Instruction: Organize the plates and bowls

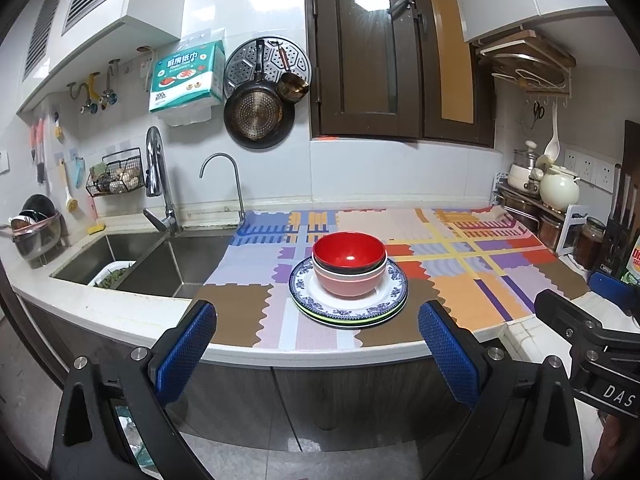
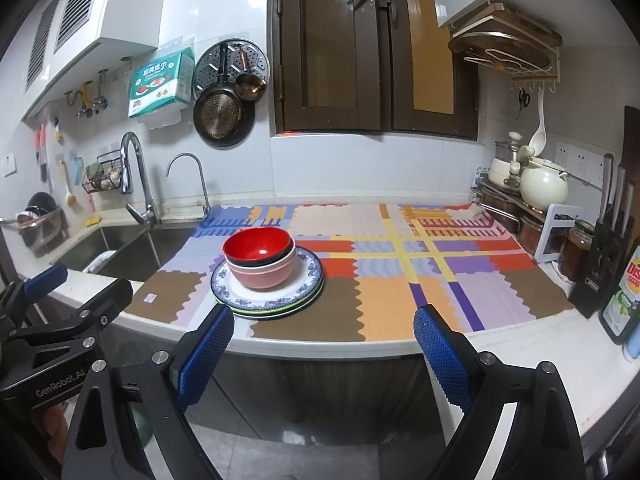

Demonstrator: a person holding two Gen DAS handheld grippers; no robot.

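Note:
A red bowl (image 1: 349, 252) sits nested in a black-rimmed bowl and a pink bowl (image 1: 347, 286). These stand on a blue-patterned plate (image 1: 390, 300) that tops a small pile of plates. The stack rests on a colourful mat (image 1: 480, 280) near the counter's front edge. My left gripper (image 1: 317, 320) hangs open in front of the counter, short of the stack, with nothing between its fingers. In the right wrist view the same stack (image 2: 260, 256) lies ahead to the left. My right gripper (image 2: 324, 320) is open and empty too, off the counter's edge.
A steel sink (image 1: 160, 264) with a tall faucet (image 1: 158, 184) lies left of the mat. A knife block (image 2: 604, 248), jars (image 2: 576, 248), a dish soap bottle (image 2: 624, 300) and a pot rack (image 2: 520, 200) crowd the right end. Pans hang on the wall.

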